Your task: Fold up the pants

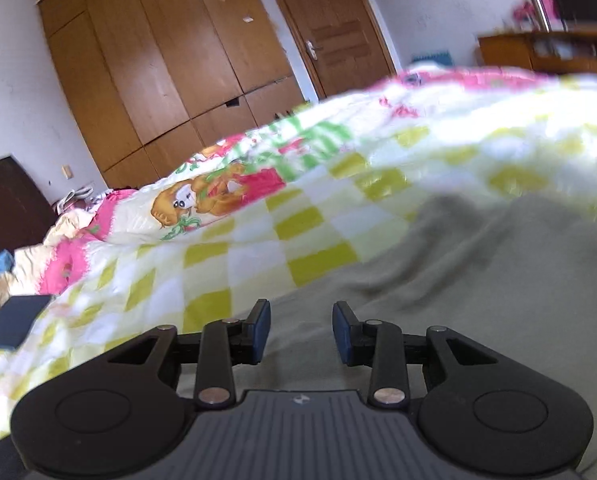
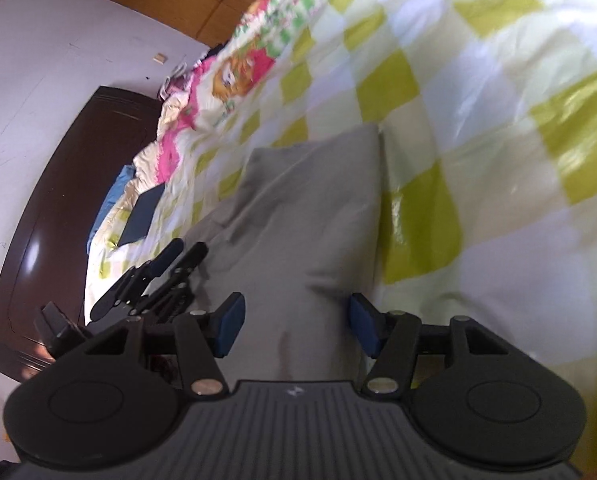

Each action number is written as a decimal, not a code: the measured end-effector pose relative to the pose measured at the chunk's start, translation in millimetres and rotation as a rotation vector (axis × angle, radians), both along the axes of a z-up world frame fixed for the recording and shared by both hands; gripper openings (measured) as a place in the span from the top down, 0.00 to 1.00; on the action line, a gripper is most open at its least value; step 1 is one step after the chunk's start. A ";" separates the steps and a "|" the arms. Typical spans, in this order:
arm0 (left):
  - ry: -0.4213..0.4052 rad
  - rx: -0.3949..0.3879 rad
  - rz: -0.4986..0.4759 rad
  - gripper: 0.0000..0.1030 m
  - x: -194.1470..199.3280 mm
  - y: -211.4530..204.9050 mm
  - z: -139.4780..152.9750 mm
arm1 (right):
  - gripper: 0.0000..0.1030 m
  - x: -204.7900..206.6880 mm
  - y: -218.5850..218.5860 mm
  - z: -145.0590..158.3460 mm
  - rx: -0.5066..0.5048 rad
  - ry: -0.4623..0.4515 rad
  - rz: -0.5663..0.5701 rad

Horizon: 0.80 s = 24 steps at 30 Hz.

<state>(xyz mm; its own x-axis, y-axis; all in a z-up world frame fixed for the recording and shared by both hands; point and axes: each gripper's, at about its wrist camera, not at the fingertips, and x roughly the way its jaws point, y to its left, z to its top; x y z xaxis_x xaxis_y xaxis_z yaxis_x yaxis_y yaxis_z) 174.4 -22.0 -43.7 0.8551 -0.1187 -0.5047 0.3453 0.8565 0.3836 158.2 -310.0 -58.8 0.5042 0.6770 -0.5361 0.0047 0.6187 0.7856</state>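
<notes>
Grey pants (image 1: 478,280) lie on a bed with a yellow-and-white checked sheet (image 1: 258,248). My left gripper (image 1: 300,330) is open and empty, low over the near edge of the grey cloth. In the right wrist view the pants (image 2: 310,220) stretch away as a long grey strip on the checked sheet (image 2: 478,140). My right gripper (image 2: 294,326) is open and empty, its fingers astride the near end of the strip. The left gripper (image 2: 180,256) shows there at the left, beside the pants' left edge.
A cartoon-print quilt (image 1: 218,188) lies bunched at the far side. A dark flat book (image 1: 12,326) lies on the bed at the left, also in the right wrist view (image 2: 140,216). A wooden wardrobe (image 1: 158,60), door (image 1: 330,28) and dark headboard (image 2: 70,200) stand around.
</notes>
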 end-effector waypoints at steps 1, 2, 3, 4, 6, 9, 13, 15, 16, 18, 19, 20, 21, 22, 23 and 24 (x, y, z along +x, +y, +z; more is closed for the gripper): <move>0.030 0.043 0.002 0.54 5.8 -4.5 -10.9 | 0.61 4.6 5.2 -3.2 -0.005 0.004 0.003; 0.019 0.063 0.000 0.54 6.8 -7.3 -17.5 | 0.72 8.4 7.7 -4.1 -0.005 0.005 0.001; 0.005 0.083 -0.003 0.54 6.3 -10.1 -20.0 | 0.90 11.9 8.1 -4.8 0.005 0.013 -0.010; -0.001 0.100 -0.004 0.54 6.2 -12.1 -20.2 | 0.92 14.1 6.0 -5.8 0.022 0.027 -0.025; -0.017 0.111 0.002 0.55 3.5 -14.2 -19.1 | 0.93 12.4 -0.3 -2.8 0.071 0.012 -0.050; -0.032 0.150 0.025 0.59 0.1 -24.7 -23.4 | 0.95 2.3 -11.8 4.1 0.124 -0.024 -0.063; -0.038 0.235 0.010 0.82 -6.5 -47.9 -34.0 | 0.95 -17.8 -30.2 5.3 0.140 -0.023 -0.071; -0.029 0.237 -0.016 0.82 -13.5 -57.1 -32.0 | 0.95 -27.9 -39.8 3.7 0.157 -0.013 -0.088; -0.028 0.242 -0.027 0.82 -16.7 -61.0 -31.8 | 0.95 -31.7 -43.7 1.1 0.162 -0.003 -0.094; -0.031 0.264 -0.035 0.82 -19.6 -66.1 -32.6 | 0.92 -33.2 -45.2 -5.7 0.143 0.020 -0.090; -0.027 0.270 -0.035 0.82 -18.6 -66.4 -31.3 | 0.89 -31.4 -45.0 -9.6 0.149 0.038 -0.085; -0.018 0.266 -0.035 0.81 -17.9 -65.7 -28.2 | 0.89 -29.3 -45.9 -10.1 0.139 0.045 -0.086; -0.009 0.255 -0.034 0.78 -19.7 -65.2 -23.3 | 0.86 -28.3 -47.3 -9.2 0.123 0.037 -0.083; -0.004 0.240 -0.035 0.72 -20.9 -64.4 -17.6 | 0.80 -26.5 -48.7 -8.0 0.119 0.035 -0.084; -0.001 0.218 -0.038 0.70 -22.5 -62.6 -11.6 | 0.75 -24.0 -50.3 -6.2 0.123 0.026 -0.087; -0.003 0.192 -0.040 0.68 -24.3 -61.2 -5.2 | 0.62 -21.2 -51.7 -5.4 0.128 0.010 -0.089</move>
